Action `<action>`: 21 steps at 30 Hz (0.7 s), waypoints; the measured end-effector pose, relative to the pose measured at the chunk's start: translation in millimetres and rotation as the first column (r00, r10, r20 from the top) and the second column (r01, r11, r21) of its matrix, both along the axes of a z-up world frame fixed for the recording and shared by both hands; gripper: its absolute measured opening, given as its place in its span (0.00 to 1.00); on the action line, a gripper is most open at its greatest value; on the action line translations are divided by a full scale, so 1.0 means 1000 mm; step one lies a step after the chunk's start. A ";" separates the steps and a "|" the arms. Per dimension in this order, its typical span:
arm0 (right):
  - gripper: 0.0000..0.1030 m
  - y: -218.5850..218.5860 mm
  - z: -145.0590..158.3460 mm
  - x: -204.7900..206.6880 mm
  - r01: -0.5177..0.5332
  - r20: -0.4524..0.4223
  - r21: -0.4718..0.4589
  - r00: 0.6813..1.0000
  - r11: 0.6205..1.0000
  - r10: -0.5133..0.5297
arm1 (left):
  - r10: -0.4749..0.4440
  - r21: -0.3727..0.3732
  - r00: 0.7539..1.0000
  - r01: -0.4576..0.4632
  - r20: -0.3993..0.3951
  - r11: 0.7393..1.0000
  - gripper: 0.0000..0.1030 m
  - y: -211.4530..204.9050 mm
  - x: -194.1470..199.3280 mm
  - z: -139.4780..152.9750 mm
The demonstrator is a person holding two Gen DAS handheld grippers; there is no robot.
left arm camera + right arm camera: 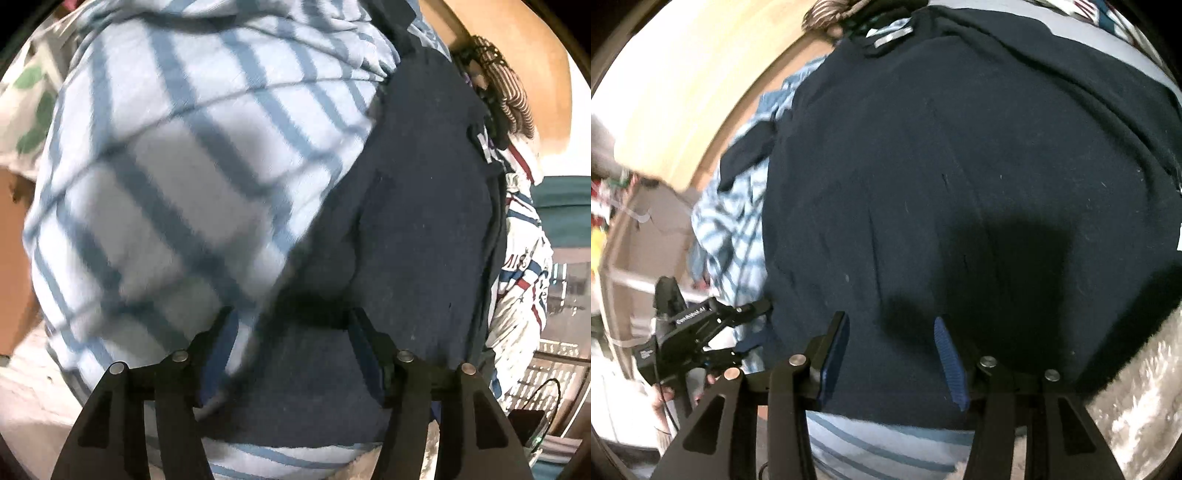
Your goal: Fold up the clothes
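While the navy shirt (942, 166) is lying spread and mostly unfolded over a blue-striped cloth (166, 166), the left gripper (291, 332) and right gripper (890, 347) are hovering released above its near hem, so nearly all the folding is remaining.

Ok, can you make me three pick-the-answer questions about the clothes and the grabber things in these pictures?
1. Where does the navy garment lie?
A. on the blue-and-white checked cloth
B. in a drawer
C. on a hanger

2. What colour are the right gripper pads?
A. red
B. blue
C. yellow

3. How is the left gripper?
A. open
B. shut on a sock
C. shut on a hanger

Answers: 1 A, checked cloth shows around its edges. 2 B, both pads look blue. 3 A, its jaws stand apart, pinching nothing.
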State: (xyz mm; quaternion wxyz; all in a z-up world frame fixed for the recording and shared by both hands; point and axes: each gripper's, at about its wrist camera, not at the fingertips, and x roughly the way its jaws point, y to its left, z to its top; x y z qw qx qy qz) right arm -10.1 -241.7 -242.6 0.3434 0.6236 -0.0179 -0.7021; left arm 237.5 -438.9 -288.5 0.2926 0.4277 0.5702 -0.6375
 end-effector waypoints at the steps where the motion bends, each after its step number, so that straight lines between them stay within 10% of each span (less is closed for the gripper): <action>1: 0.52 0.001 0.000 0.003 -0.008 -0.001 0.003 1.000 1.000 0.008 | -0.012 -0.015 1.000 0.012 0.018 1.000 0.43 0.004 0.001 0.000; 3: 0.52 0.004 0.000 0.007 -0.015 0.009 -0.007 1.000 1.000 0.015 | -0.042 -0.033 0.997 0.044 0.060 0.998 0.03 0.014 0.003 -0.003; 10: 0.52 0.021 0.014 0.007 0.011 -0.032 -0.014 0.999 1.000 -0.011 | 0.000 0.057 0.999 -0.002 0.033 0.998 0.04 0.022 0.035 -0.012; 13: 0.52 0.021 0.018 0.005 0.005 -0.060 0.026 0.998 1.000 -0.004 | 0.042 0.065 0.998 -0.045 0.039 0.997 0.06 0.019 0.039 -0.013; 17: 0.53 0.019 0.028 0.005 -0.029 -0.125 0.085 0.991 0.996 0.039 | 0.073 0.052 0.997 -0.075 0.040 0.996 0.45 0.032 0.049 -0.001; 21: 0.56 0.017 0.020 -0.002 -0.070 -0.096 0.174 0.992 0.982 0.087 | 0.194 0.069 0.981 -0.194 0.004 0.979 0.54 0.051 0.072 0.000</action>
